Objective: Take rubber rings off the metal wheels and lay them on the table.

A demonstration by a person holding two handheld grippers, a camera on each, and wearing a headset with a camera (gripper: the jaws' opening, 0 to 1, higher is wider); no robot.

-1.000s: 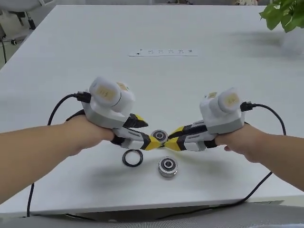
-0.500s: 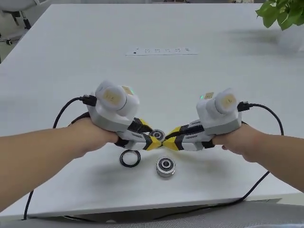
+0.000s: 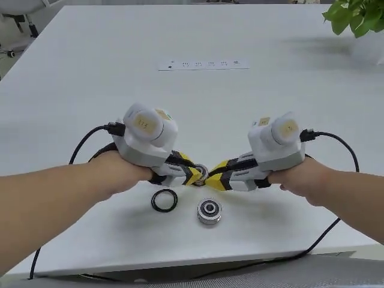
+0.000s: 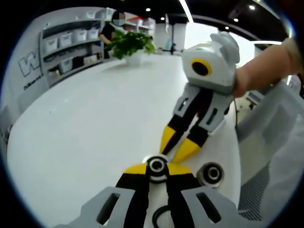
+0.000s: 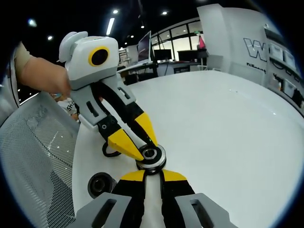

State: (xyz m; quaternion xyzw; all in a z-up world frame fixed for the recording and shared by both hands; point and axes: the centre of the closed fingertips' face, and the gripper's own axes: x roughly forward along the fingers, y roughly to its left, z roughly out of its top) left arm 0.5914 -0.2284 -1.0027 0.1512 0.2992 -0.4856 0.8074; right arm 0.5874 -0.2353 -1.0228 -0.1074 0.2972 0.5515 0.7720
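Note:
A small metal wheel (image 3: 201, 173) with a dark rubber ring around it hangs just above the table between the two grippers. My left gripper (image 3: 193, 176) comes in from the left, shut on the wheel (image 4: 157, 166). From the right, my right gripper (image 3: 210, 176) meets it, its yellow tips pinched on the edge of the wheel (image 5: 151, 155), where the ring sits. A loose black rubber ring (image 3: 164, 200) lies flat on the table below the left gripper. A second wheel (image 3: 209, 211) lies beside it, also seen as the wheel on the table (image 4: 211, 174) (image 5: 101, 184).
The white table (image 3: 198, 108) stretches far ahead with open room. A white power strip (image 3: 204, 64) lies at mid-table. A green plant (image 3: 354, 17) stands at the far right corner. Black cables (image 3: 336, 228) trail from both grippers over the near edge.
The two grippers have drawn closer together around the wheel, and the left gripper's tips now cover more of it. The loose ring and second wheel have not moved.

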